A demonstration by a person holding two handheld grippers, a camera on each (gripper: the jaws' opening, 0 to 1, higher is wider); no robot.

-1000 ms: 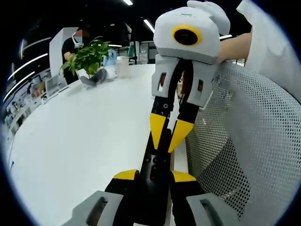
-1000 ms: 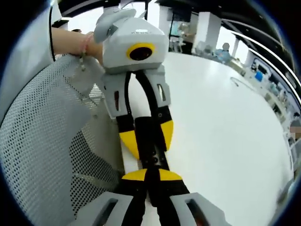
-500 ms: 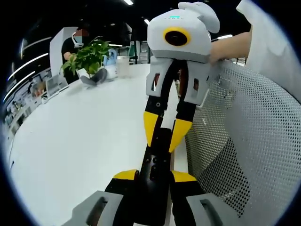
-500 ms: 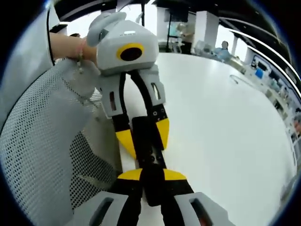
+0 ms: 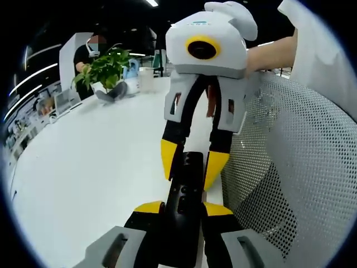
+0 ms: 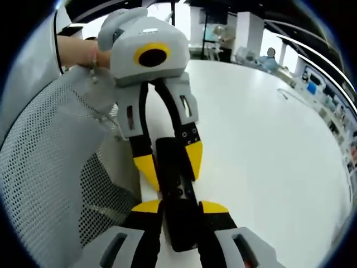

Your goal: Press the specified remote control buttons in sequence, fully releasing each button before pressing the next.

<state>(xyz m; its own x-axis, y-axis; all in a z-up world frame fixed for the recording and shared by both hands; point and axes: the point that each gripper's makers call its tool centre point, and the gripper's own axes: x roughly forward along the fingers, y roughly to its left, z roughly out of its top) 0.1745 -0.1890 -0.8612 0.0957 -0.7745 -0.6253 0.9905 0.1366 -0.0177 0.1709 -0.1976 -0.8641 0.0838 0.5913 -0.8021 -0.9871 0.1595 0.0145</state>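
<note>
It was an open-plan office: a long white table [image 5: 95, 162], a mesh chair [image 5: 290, 167], a potted plant [image 5: 106, 70], ceiling strip lights [image 5: 152, 3], and desks with monitors [image 6: 329, 100] behind.

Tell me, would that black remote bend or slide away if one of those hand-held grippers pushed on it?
The remote looks like a rigid slab with straight edges, so it probably won't bend. Both hand-held grippers straddle it, left and right, so sliding seems unlikely. On the smooth white table, unheld, it might skid.

Long white counter [image 5: 100, 167], potted plant [image 5: 106, 70] at far end. Grey mesh chair back [image 5: 290, 167] alongside. Ceiling strip lights [image 5: 152, 3] overhead.
</note>
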